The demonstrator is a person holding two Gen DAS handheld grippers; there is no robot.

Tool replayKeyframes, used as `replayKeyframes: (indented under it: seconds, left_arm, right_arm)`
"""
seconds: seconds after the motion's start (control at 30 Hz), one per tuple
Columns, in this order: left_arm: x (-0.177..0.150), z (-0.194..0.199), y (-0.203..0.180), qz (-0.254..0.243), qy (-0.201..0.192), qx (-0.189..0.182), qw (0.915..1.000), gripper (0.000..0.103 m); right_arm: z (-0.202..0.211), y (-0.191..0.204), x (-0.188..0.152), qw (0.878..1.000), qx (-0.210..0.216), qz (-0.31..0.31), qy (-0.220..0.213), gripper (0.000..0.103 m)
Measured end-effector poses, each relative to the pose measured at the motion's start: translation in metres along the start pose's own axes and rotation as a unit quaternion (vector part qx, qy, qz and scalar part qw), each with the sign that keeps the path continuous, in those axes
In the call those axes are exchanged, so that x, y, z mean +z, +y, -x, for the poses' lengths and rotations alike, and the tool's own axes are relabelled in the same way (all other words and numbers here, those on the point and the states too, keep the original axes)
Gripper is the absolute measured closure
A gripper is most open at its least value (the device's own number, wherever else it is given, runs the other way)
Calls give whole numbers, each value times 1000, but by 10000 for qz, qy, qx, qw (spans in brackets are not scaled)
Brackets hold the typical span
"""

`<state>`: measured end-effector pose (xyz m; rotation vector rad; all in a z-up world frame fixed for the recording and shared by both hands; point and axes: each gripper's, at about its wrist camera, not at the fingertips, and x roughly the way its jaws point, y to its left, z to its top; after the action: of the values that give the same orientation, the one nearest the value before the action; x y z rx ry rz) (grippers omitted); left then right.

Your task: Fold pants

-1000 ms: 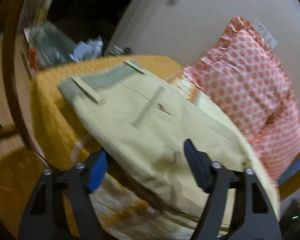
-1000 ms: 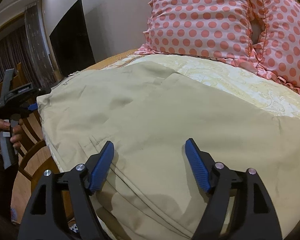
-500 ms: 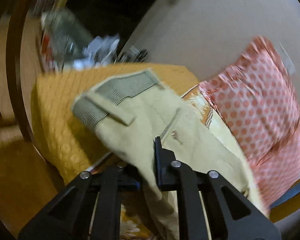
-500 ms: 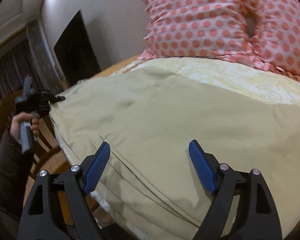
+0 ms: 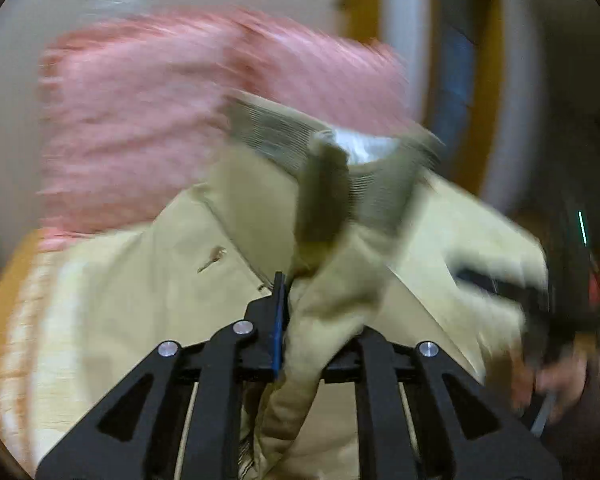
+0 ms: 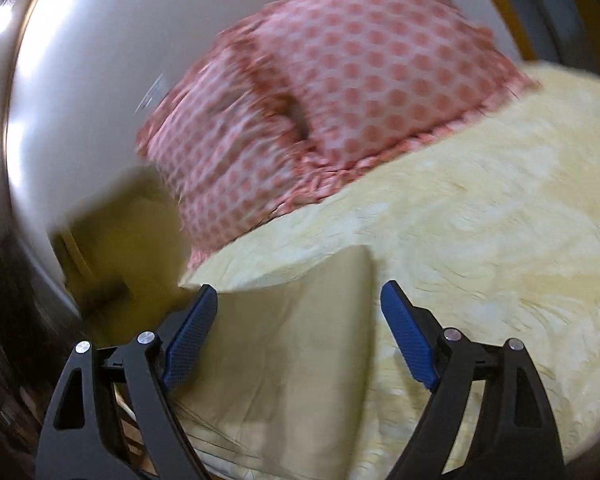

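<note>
The khaki pants [image 5: 148, 288] lie on the bed [image 6: 500, 208], their waistband bunched and lifted in the clenched left gripper [image 5: 288, 320]. The right gripper [image 6: 296, 336] hangs released over a flat pant section near the bed's edge, gripping nothing. Polka-dot pillows [image 6: 360, 80] sit at the far side. With only a narrow pinch of cloth held, the waistband could slip free and fall crooked.

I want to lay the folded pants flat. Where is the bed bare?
Bare pale yellow bedspread lies right of the beige pants, below the pink polka-dot pillows. It is crowded at the bed's left edge, where the left claw bunches the waistband.
</note>
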<state>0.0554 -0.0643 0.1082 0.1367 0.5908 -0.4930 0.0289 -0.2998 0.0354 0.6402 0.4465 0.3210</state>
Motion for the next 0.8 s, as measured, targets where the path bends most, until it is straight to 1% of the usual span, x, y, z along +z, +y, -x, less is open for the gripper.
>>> replayKeyframes:
  seconds: [0.07, 0.1, 0.13, 0.17, 0.2, 0.27, 0.3, 0.33, 0.37, 0.4, 0.43, 0.47, 0.5, 0.53, 0.57, 0.6, 0.63, 0.67, 0.7, 0.77, 0.8]
  left_arm:
    - [-24, -32, -30, -254, 566, -391, 9973, 93]
    - [-35, -41, -41, -329, 716, -501, 9956, 93]
    - [-41, -43, -49, -441, 712, -381, 9958, 93]
    - [-45, -42, -58, -632, 607, -194, 9960, 93]
    - [-46, -38, -58, -641, 514, -103, 9966, 93]
    - [-44, -35, -57, -444, 453, -43, 9980, 92]
    - [-46, -36, -60, -514, 449, 69, 9976, 92]
    - [-45, -41, -66, -573, 496, 105, 9971, 90]
    - [-49, -44, -71, -597, 600, 106, 9964, 86]
    - [-51, -45, -71, -567, 644, 106, 9963, 84]
    - [-53, -38, -69, -545, 599, 63, 9967, 76]
    - [-53, -28, -65, -467, 548, -135, 9973, 60]
    - [-50, -19, -60, -377, 508, -281, 9976, 53]
    - [-48, -5, -50, -198, 416, -531, 9975, 39]
    - [-46, 4, -40, -8, 321, -711, 9970, 33]
    - [-41, 14, -21, 286, 207, -816, 9960, 33]
    - [-37, 22, 3, 614, 166, -788, 9949, 33]
    - [-35, 24, 23, 858, 174, -728, 9935, 33]
    - [-32, 25, 58, 1271, 187, -558, 9901, 33]
    - [-32, 21, 114, 1890, 235, -118, 9816, 35]
    - [-33, 16, 145, 2182, 338, 251, 9750, 35]
  right_arm:
    - [3, -20, 3, 9990, 27, -448, 56, 17]
    - [2, -25, 4, 9985, 19, -547, 96, 17]
    - [-1, -32, 6, 9976, 23, -664, 192, 17]
    - [-2, -34, 7, 9970, 58, -728, 259, 17]
    - [-5, -36, 9, 9963, 113, -781, 343, 17]
    - [-20, -36, 13, 9937, 277, -910, 601, 17]
    - [-27, -36, 14, 9929, 311, -906, 710, 18]
    - [-39, -33, 16, 9919, 316, -844, 896, 18]
    - [-51, -30, 16, 9912, 198, -738, 1080, 19]
    - [-62, -28, 15, 9900, 56, -629, 1265, 24]
    - [-72, -27, 13, 9883, -37, -536, 1431, 29]
    - [-75, -24, 12, 9885, -178, -384, 1449, 31]
    - [-81, -21, 12, 9876, -322, -209, 1522, 32]
    - [-84, -19, 11, 9868, -313, -133, 1582, 37]
    - [-88, -19, 11, 9863, -296, -76, 1623, 40]
    - [-91, -18, 10, 9856, -313, -8, 1659, 42]
    - [-92, -18, 11, 9854, -315, 70, 1672, 43]
    - [-92, -17, 10, 9853, -327, 213, 1664, 44]
    - [-92, -16, 10, 9851, -338, 291, 1663, 46]
    - [-92, -15, 10, 9840, -360, 508, 1669, 49]
    - [-92, -14, 9, 9832, -360, 601, 1684, 49]
